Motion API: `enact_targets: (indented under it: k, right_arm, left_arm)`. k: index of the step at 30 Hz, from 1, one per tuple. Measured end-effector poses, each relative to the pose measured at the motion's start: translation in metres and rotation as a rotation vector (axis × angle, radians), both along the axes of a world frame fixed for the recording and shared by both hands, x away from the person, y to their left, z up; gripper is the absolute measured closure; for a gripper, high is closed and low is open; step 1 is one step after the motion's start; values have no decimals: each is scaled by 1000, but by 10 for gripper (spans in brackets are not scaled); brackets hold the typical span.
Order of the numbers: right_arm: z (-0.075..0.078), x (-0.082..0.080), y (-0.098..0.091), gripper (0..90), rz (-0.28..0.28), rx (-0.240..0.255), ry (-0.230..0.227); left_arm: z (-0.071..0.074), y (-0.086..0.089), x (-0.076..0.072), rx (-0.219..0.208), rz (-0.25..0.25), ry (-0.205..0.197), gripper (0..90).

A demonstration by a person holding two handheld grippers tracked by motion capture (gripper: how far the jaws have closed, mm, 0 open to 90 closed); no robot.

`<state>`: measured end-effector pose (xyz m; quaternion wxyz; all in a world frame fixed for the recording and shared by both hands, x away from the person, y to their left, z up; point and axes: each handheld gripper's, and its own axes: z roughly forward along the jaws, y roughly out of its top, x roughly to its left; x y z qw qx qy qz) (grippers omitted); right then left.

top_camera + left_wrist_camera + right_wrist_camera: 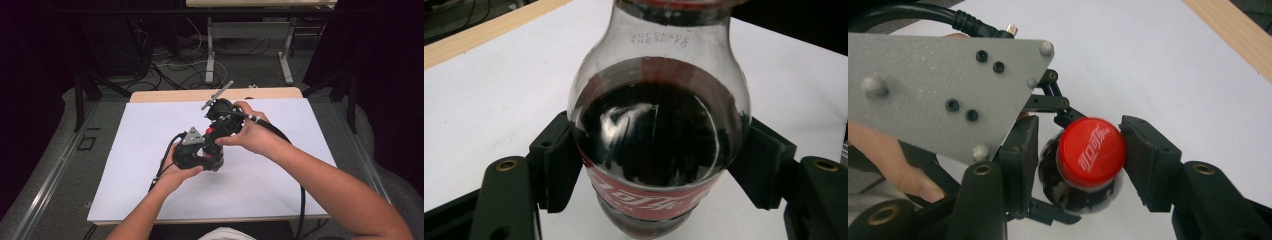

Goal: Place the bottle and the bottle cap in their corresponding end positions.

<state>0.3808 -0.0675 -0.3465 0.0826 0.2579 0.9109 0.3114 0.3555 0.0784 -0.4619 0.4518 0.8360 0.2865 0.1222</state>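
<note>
We steady cola bottle (659, 135) upright at tabletop (125, 165) centre, left tool (659, 165) clamped on its body. Right tool (1075, 157) straddles red cap (1091, 151) from above; pad at 3 o'clock touches, pad at 9 o'clock near, grip loose. We judge cap still on, twisting left. Bottle holds dark cola up to shoulder.
</note>
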Motion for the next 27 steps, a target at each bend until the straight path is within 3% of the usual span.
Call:
enact_targets:
  k: [2,4,6,9,15,16,17,27]
  right_arm:
    - [0,1,2,529,7,-9,-5]
    - [-1,2,3,559,44,-19,-17]
    - [-1,5,4,593,81,-39,-44]
    - [0,10,3,607,128,-51,-29]
    - [4,22,-3,612,295,-46,-17]
    - [4,24,-4,612,328,-36,-20]
    - [5,26,-5,612,349,-36,-17]
    - [12,24,-10,612,290,0,-25]
  left_arm:
    - [0,0,0,-1,-1,1,300]
    - [0,0,0,1,-1,-13,300]
    - [0,-1,0,3,-1,-3,300]
    - [0,0,0,2,-5,-2,300]
    - [0,0,0,-6,-22,-3,300]
    - [0,-1,-1,-12,-20,11,301]
    - [0,-1,0,-7,-22,-5,300]
    - [-5,2,4,4,-6,1,300]
